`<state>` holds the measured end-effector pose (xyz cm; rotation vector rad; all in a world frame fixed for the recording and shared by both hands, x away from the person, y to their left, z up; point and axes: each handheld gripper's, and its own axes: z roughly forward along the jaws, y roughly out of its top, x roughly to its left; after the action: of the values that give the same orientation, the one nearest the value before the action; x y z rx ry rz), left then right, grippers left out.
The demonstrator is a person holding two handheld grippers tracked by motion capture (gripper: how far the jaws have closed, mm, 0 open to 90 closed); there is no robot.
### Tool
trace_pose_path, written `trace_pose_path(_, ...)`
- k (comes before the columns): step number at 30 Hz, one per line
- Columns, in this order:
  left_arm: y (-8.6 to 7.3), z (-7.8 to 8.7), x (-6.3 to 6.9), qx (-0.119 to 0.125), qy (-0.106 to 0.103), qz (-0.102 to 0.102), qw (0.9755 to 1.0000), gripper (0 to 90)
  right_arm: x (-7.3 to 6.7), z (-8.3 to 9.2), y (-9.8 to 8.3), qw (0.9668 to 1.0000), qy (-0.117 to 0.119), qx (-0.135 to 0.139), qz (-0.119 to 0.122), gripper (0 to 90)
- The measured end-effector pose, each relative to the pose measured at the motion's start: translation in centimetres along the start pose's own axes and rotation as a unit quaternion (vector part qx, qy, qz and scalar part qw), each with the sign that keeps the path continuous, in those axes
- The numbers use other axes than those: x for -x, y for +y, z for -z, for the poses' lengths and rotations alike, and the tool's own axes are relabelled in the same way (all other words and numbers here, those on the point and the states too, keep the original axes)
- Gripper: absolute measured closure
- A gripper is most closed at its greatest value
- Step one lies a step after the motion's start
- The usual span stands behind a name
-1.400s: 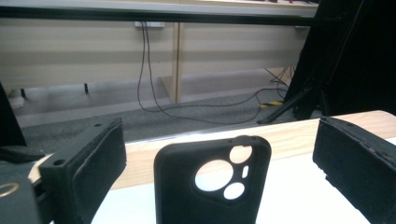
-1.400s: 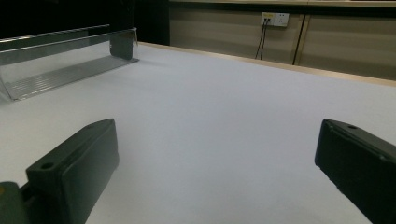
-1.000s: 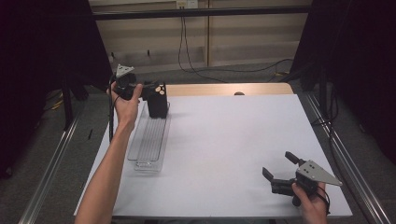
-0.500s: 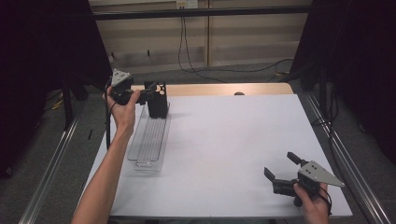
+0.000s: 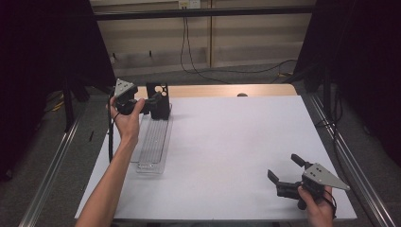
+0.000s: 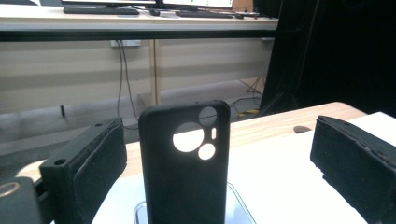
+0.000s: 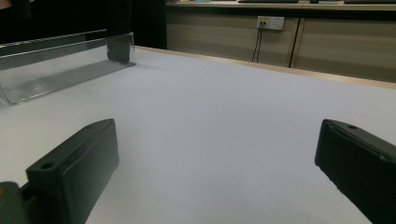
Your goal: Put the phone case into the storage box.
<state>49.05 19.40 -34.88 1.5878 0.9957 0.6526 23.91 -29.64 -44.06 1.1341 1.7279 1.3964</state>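
Phone case (image 6: pixel 184 163) upright in clear tray (image 5: pixel 153 142), left claw (image 5: pixel 153 101) spread around it

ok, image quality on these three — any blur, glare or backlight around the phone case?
Left gripper view: black phone case backlit, light through its camera cutouts, near tongs soft. Right gripper view: clear plastic tray sharp, faint sheen. High view: even light, dark curtains at both sides, no glare on white table.

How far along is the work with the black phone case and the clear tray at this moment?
Done: the black phone case stands upright at the far end of the clear tray. In hand: the left tool is beside the case with jaws open on either side, not gripping. The right tool rests open near the table's near right corner. Whether anything is left, I cannot tell.
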Motion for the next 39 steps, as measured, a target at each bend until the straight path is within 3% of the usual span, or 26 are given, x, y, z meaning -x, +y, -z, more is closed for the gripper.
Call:
trace_pose_path(11, -1.3, 2.4, 0.0, 0.001, -0.02, -0.017, 0.9996, 4.1, -0.1, 0.2, 0.1, 1.0, -0.008, 0.001, 0.003, 0.0)
trace_pose_path(17, -1.5, 4.0, 0.5, 0.009, -0.033, -0.011, 0.9993, 4.4, -0.1, 0.3, 0.1, 1.0, -0.009, 0.002, 0.003, 0.0)
trace_pose_path(24, -2.2, 5.2, 1.3, 0.012, -0.055, -0.03, 0.9979, 4.6, -0.1, 0.2, 0.1, 1.0, -0.008, 0.001, 0.005, 0.0)
trace_pose_path(31, -2.8, 5.9, 2.1, 0.008, -0.071, -0.028, 0.9971, 4.6, -0.1, 0.2, 0.1, 1.0, -0.008, 0.001, 0.004, 0.0)
trace_pose_path(39, -3.0, 7.3, 2.2, 0.011, -0.06, -0.033, 0.9976, 4.6, -0.1, 0.2, 0.1, 1.0, -0.008, 0.002, 0.004, 0.0)
